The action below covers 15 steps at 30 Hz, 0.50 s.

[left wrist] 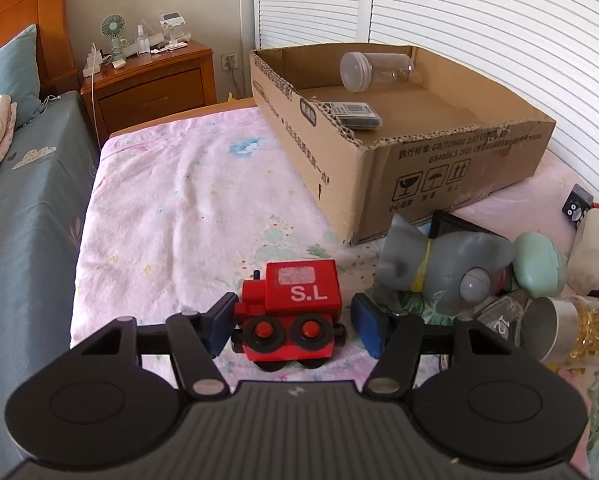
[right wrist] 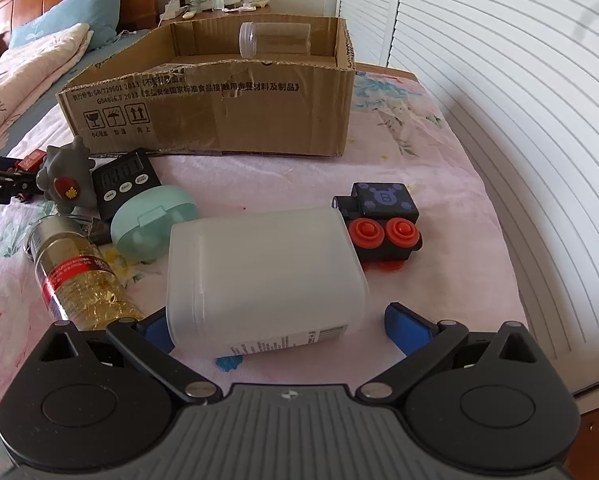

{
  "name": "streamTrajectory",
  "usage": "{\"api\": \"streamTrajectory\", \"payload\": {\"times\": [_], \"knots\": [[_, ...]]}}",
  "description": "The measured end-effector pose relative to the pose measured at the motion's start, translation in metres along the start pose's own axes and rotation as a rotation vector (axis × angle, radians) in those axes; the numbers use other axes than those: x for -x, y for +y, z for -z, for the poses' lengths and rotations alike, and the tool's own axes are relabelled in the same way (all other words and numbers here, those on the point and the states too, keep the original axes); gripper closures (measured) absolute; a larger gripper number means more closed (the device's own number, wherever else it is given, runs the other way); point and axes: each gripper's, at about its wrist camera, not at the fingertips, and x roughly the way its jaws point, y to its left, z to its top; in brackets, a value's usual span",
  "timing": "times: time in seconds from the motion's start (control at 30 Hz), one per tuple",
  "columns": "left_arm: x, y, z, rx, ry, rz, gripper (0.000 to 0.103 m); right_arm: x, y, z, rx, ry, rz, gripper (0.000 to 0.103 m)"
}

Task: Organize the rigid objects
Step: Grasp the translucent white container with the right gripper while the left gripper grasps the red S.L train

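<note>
A red toy train [left wrist: 291, 312] marked "S.L" stands on the pink bedsheet between the open fingers of my left gripper [left wrist: 293, 326]; the left pad is at its side, the right pad stands a little apart. My right gripper [right wrist: 283, 330] is open around a white translucent plastic bottle [right wrist: 263, 276] lying on its side. A black toy train [right wrist: 379, 220] with red wheels lies just behind that bottle. An open cardboard box [left wrist: 451, 152] holds a clear jar [left wrist: 373, 70] and a dark flat pack [left wrist: 353, 116]; the box also shows in the right wrist view [right wrist: 219, 116].
A pile lies in front of the box: grey rubber toy [left wrist: 439, 268], mint-green case [right wrist: 151, 224], black timer [right wrist: 125, 186], capsule bottle [right wrist: 75, 280]. White slatted doors stand behind and right. A wooden nightstand [left wrist: 151, 80] is left of the box.
</note>
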Motion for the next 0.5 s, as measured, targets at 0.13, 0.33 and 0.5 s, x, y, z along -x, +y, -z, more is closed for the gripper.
{"api": "streamTrajectory", "payload": {"times": [0.13, 0.33, 0.5], "knots": [[0.000, 0.000, 0.000, 0.003, 0.001, -0.004, 0.041, 0.001, 0.004, -0.007, 0.054, 0.005, -0.021, 0.000], [-0.001, 0.002, -0.002, 0.005, 0.003, -0.005, 0.042, 0.001, 0.012, -0.020, 0.130, 0.003, -0.040, 0.011], [-0.001, 0.002, -0.004, -0.002, 0.010, 0.001, 0.050, 0.000, 0.013, -0.025, 0.159, 0.011, -0.037, 0.015]]}}
